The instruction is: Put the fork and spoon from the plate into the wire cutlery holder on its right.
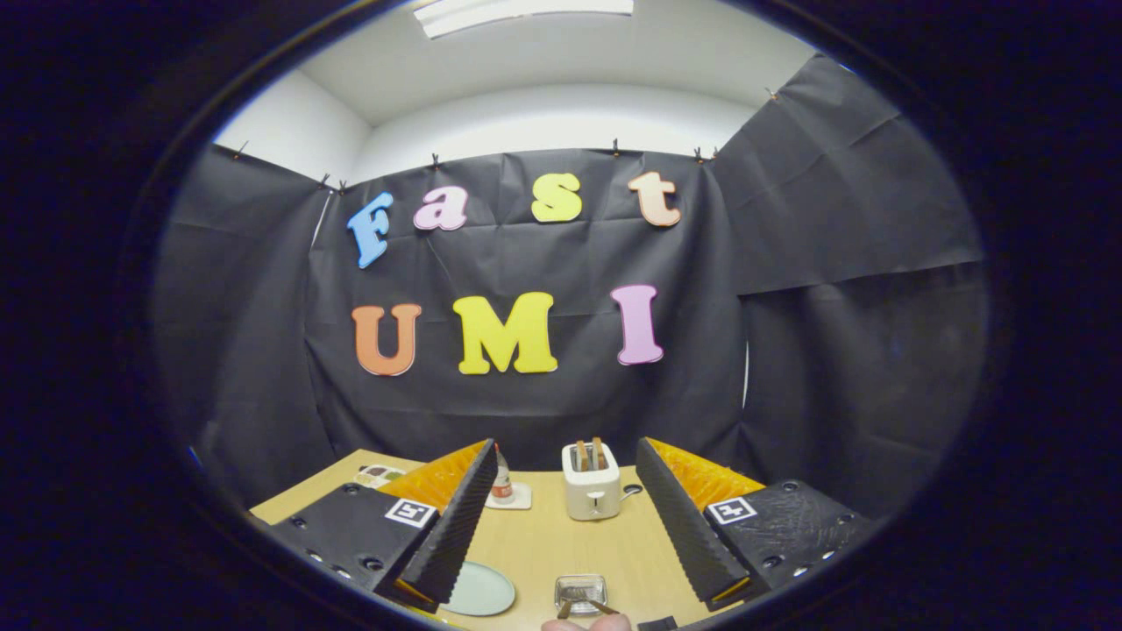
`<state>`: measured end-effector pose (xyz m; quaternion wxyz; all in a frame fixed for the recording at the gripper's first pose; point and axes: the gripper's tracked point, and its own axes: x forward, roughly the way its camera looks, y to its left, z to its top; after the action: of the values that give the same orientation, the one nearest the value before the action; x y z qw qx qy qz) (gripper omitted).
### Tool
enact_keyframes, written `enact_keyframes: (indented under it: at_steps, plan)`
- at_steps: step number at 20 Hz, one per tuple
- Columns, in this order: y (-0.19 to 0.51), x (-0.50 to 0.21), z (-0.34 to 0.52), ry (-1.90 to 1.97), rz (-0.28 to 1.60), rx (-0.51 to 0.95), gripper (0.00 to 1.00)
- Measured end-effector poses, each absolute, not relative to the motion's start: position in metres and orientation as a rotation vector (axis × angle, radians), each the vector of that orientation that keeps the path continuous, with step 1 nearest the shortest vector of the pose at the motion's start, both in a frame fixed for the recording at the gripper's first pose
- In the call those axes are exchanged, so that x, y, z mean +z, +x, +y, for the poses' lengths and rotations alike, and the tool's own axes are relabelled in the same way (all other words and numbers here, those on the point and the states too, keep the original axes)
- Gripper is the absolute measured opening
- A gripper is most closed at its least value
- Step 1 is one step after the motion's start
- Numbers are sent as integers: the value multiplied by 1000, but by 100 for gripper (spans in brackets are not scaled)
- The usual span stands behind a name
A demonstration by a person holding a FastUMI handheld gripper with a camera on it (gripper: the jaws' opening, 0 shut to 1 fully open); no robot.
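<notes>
My fingers (565, 513) stand wide apart above the desk (561, 543), gripping nothing. By the left finger lies the pale plate (480, 589), partly hidden behind it. Further back stands a small bottle (501, 480) on a coaster. Between the fingers, low down, sits the wire cutlery holder (581, 592) with brown handles (589, 606) sticking out of it. Beyond stands a white toaster (591, 489) holding toast.
</notes>
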<state>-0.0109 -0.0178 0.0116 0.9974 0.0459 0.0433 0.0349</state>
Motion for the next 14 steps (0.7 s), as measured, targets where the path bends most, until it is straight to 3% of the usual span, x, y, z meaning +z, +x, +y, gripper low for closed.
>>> enact_keyframes:
  at_steps: [14]
  plan:
    - [-1, 14, -4, 99, 100, 113, 96]
